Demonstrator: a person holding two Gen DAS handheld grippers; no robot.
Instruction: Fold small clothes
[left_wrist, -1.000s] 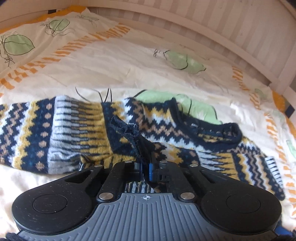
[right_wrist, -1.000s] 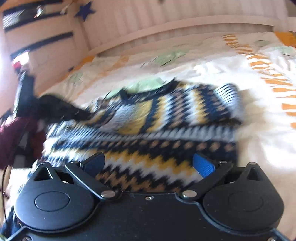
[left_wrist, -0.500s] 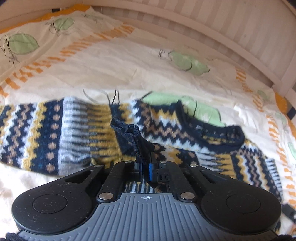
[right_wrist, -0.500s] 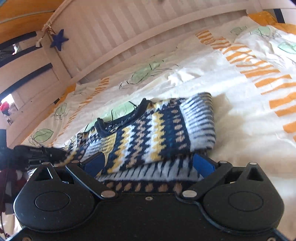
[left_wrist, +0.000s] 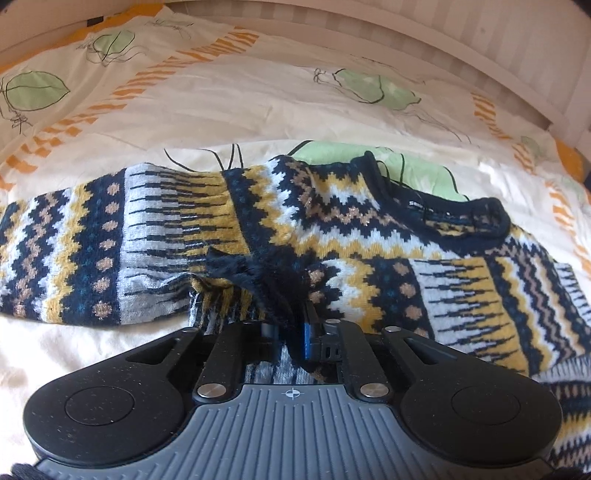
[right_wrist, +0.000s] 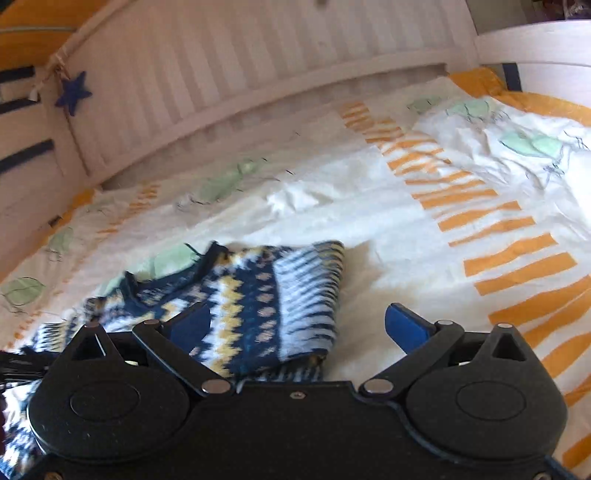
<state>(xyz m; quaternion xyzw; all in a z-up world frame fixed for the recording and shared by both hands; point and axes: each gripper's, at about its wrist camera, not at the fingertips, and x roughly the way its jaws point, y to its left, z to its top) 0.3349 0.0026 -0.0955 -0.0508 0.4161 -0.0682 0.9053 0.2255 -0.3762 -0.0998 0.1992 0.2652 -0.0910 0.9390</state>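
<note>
You are working over a knitted sweater that lies flat on a bed quilt. The knit is thick and soft, patterned in bands of navy, mustard, white and tan zigzags and dots, with a dark ribbed neckline. The quilt is smooth cream cotton printed with green leaves and orange dashes, lightly creased. Behind it stands a white slatted bed rail.

In your left wrist view, the sweater's long axis runs across the picture from left to right, with 1 sleeve stretched out to the left and the neckline facing the far rail, right of centre. Your left gripper sits low at the sweater's near edge. Its jaws are narrow and just beginning to part, and a bunched fold of dark cuff is still between its 2 blue pads.

Your right wrist view is blurred. It shows the sweater's right end folded over into a blunt, rounded edge, which the left view does not show clearly. Your right gripper is spread wide, holding nothing, with the folded edge lying beyond the gap. Only this view shows a blue star hanging on the rail.
</note>
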